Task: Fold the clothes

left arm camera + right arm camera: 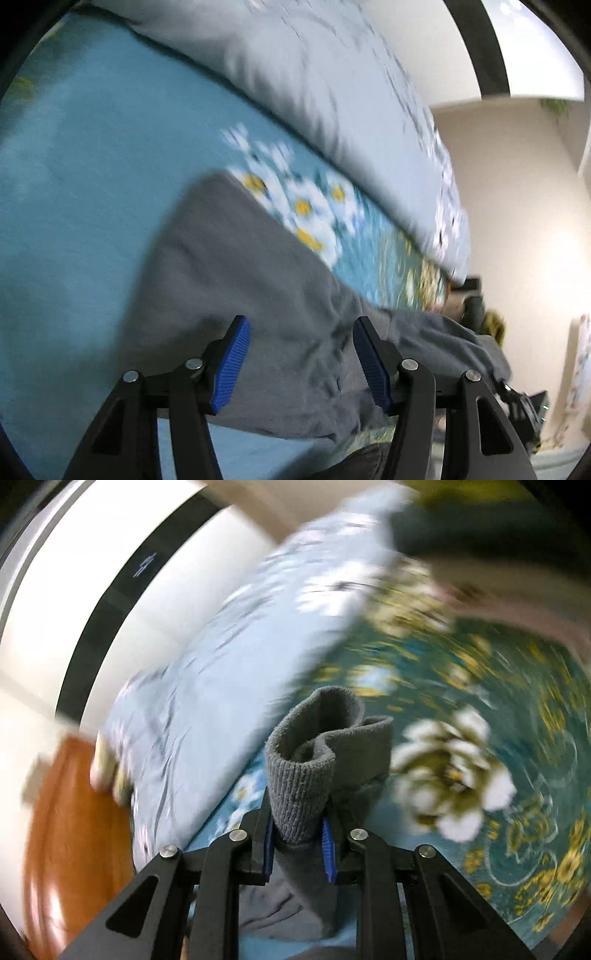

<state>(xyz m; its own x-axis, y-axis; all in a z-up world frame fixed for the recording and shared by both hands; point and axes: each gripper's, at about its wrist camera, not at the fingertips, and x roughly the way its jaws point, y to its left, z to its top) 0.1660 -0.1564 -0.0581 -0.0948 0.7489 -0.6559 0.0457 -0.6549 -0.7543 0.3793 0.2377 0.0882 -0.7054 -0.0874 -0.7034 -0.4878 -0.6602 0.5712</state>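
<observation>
A grey sweatshirt (236, 280) lies on a teal floral bedsheet (81, 147). My left gripper (301, 363) is open, its blue pads (231, 363) spread over the grey fabric, holding nothing. My right gripper (297, 843) is shut on the ribbed grey cuff (306, 760) of the sweatshirt's sleeve, which sticks up past the fingertips and curls open at its end. The sleeve runs back under the gripper. Both views are blurred by motion.
A pale blue quilt (332, 92) (221, 664) lies bunched along the far side of the bed. A brown wooden surface (74, 830) shows beside the bed. A dark garment (461, 531) lies at the far end. Walls and a black-framed window (476, 44) stand beyond.
</observation>
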